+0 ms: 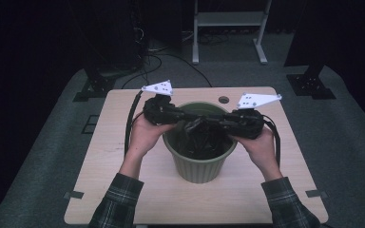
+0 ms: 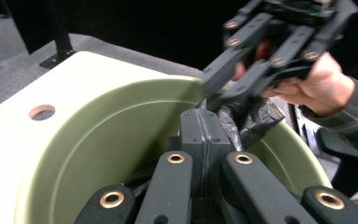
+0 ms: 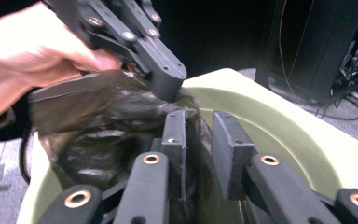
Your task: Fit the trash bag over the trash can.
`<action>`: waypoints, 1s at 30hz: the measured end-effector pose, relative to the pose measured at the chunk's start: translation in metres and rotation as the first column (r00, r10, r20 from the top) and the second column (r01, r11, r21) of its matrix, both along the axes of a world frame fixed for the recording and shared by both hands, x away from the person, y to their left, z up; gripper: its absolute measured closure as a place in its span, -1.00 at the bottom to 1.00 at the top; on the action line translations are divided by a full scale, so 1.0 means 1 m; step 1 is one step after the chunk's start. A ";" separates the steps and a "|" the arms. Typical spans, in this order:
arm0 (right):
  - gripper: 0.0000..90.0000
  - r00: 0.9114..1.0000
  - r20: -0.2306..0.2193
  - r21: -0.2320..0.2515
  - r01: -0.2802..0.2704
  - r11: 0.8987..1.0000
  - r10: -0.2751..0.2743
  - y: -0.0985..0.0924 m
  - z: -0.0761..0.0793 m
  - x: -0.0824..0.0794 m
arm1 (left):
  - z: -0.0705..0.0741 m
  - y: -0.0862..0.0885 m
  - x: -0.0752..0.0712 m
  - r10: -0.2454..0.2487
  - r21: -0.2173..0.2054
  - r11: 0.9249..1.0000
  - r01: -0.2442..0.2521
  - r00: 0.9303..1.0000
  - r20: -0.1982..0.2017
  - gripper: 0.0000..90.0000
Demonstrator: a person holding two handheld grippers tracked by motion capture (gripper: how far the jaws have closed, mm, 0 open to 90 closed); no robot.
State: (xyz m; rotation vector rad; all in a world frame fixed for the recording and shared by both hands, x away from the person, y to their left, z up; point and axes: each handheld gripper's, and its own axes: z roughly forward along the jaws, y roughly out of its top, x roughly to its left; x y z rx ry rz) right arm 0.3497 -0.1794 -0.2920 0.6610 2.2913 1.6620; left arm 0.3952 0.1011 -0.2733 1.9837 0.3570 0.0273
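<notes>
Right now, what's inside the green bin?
A crumpled black plastic bag fills the green bin. The left gripper is shut on its edge; the right gripper stands slightly open around it. The bin's bottom is covered.

Grey carpet (image 1: 43,156), dark room, white shelf frame (image 1: 229,28) — cables (image 1: 157,59) behind

Plaid sleeves (image 1: 119,202); each black gripper (image 1: 164,113) has brass rivets, a grey plate.
</notes>
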 end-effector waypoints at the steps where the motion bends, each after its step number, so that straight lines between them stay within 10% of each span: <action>1: 0.65 1.000 0.009 0.009 -0.003 1.000 0.003 -0.002 0.002 -0.003 | 0.000 0.000 0.001 0.001 -0.003 1.000 -0.001 1.000 0.001 1.00; 10: 0.53 0.999 0.041 -0.018 -0.006 1.000 0.007 0.007 0.006 -0.007 | -0.002 -0.003 0.000 -0.016 -0.032 0.999 0.016 1.000 -0.018 1.00; 17: 1.00 1.000 0.001 -0.028 -0.002 1.000 0.002 0.011 -0.006 0.002 | 0.000 0.003 -0.001 -0.021 -0.050 0.999 0.020 1.000 -0.023 1.00; 30: 1.00 0.999 0.001 -0.012 -0.044 0.999 0.044 -0.016 -0.005 -0.012 | -0.005 0.049 0.005 0.151 -0.065 0.986 -0.152 0.988 -0.020 1.00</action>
